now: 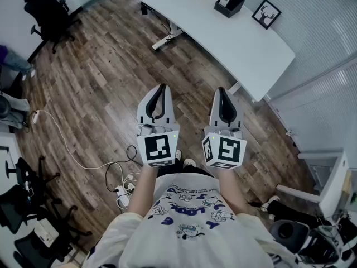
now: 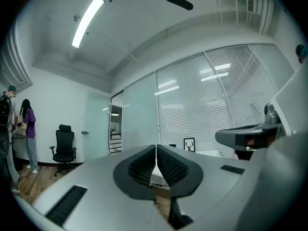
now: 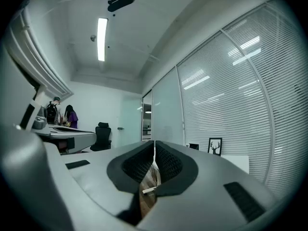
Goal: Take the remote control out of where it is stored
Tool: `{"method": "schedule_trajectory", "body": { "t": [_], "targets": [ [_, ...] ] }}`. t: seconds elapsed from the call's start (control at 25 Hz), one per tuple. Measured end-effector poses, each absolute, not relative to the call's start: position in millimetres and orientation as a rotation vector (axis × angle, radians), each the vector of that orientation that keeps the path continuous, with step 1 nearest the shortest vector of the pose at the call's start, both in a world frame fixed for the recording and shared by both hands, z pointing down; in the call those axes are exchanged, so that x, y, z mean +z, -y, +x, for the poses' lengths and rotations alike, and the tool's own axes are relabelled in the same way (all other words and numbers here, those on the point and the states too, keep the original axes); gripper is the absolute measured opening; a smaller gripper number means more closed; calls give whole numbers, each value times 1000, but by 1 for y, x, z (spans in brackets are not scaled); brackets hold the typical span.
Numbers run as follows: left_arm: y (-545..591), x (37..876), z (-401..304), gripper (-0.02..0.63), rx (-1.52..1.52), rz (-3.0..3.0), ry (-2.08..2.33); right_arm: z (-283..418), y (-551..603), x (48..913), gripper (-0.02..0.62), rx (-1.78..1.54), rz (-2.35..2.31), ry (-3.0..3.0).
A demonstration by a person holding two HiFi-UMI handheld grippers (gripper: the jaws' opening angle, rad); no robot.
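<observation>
A black open box [image 1: 229, 3] stands on the white desk [image 1: 234, 43] at the far side of the room, with a pale object upright in it; whether that is the remote control I cannot tell. A framed deer picture [image 1: 266, 13] stands beside it. My left gripper [image 1: 162, 87] and right gripper [image 1: 222, 90] are held side by side over the wooden floor, well short of the desk, pointing toward it. Both have their jaws closed together with nothing between them. The left gripper [image 2: 156, 149] and the right gripper [image 3: 154, 144] each see the deer picture [image 2: 189, 144] [image 3: 214, 146] far ahead.
A white cable and a power strip [image 1: 121, 194] lie on the floor at the near left. Black office chairs [image 1: 47, 13] stand at the left. Two people [image 2: 28, 134] stand by the far wall. Glass walls with blinds [image 3: 226, 105] run along the right.
</observation>
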State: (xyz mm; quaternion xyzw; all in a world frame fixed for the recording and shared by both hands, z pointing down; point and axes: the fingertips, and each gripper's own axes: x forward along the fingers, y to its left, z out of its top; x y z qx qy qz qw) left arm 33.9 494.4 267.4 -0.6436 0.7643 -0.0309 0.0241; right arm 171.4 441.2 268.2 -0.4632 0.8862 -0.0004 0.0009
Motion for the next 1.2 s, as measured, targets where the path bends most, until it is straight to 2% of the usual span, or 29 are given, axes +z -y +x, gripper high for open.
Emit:
{"method": "schedule_trajectory", "body": {
  "t": [0.76, 1.2],
  "targets": [
    [-465, 284, -10, 20, -117, -2074, -2326, 125, -417, 279, 34, -45, -1480, -2777],
    [-411, 302, -28, 20, -137, -2090, -2350, 109, -360, 293, 34, -75, -1478, -2788]
  ]
}}
